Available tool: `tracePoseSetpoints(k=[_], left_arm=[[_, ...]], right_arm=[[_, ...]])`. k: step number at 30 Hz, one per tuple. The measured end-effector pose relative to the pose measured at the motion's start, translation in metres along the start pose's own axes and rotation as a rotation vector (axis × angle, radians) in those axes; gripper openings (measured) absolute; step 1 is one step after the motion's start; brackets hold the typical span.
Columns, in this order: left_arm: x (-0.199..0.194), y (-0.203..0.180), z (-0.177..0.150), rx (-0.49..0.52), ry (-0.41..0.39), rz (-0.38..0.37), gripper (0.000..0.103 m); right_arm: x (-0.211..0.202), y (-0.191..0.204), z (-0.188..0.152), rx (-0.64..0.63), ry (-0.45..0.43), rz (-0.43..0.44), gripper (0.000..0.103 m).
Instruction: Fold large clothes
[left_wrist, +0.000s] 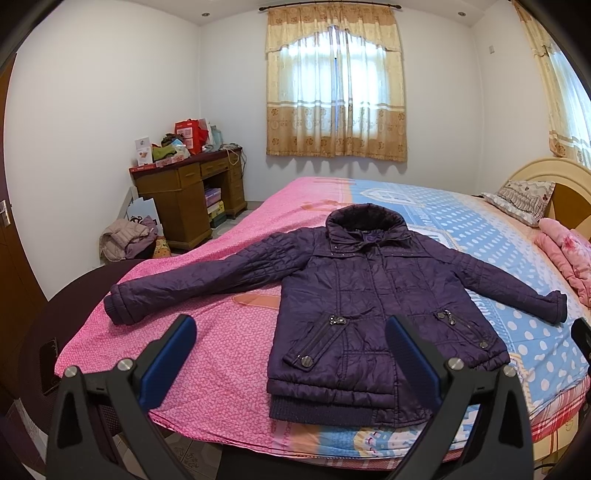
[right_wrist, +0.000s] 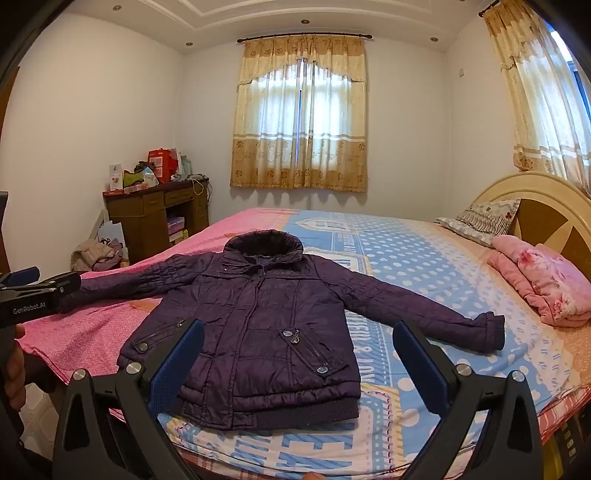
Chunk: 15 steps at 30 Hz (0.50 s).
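Observation:
A dark purple quilted jacket (left_wrist: 369, 295) lies flat and front-up on the bed (left_wrist: 229, 332), both sleeves spread out and its hem toward me. In the right wrist view the jacket (right_wrist: 258, 325) sits at the centre. My left gripper (left_wrist: 291, 354) hovers above the bed's near edge, over the jacket's lower left corner, jaws wide open with nothing between them. My right gripper (right_wrist: 299, 365) hangs over the hem, also open and empty. The left gripper's body (right_wrist: 33, 299) shows at the left edge of the right wrist view, held by a hand (right_wrist: 14, 365).
A folded pink blanket (right_wrist: 543, 288) and a patterned pillow (right_wrist: 484, 218) lie by the headboard (right_wrist: 546, 206) at right. A cluttered wooden desk (left_wrist: 192, 195) stands in the far left corner, with a pile of clothes (left_wrist: 129, 240) on the floor beside it. A door (left_wrist: 11, 229) is at left.

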<state>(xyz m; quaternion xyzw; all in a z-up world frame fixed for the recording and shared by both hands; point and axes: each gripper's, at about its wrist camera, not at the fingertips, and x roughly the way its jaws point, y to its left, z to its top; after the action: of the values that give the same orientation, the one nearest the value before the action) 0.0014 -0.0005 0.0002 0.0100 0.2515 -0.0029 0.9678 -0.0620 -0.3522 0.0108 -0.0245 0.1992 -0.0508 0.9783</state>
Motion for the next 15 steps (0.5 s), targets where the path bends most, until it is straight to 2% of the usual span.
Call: tracePoseSetpoints(k=[15], left_arm=[[0.0014, 0.0027, 0.0003, 0.003, 0.001, 0.003, 0.103]], right_arm=[[0.0037, 0.0041, -0.0020, 0.004, 0.009, 0.015, 0.102]])
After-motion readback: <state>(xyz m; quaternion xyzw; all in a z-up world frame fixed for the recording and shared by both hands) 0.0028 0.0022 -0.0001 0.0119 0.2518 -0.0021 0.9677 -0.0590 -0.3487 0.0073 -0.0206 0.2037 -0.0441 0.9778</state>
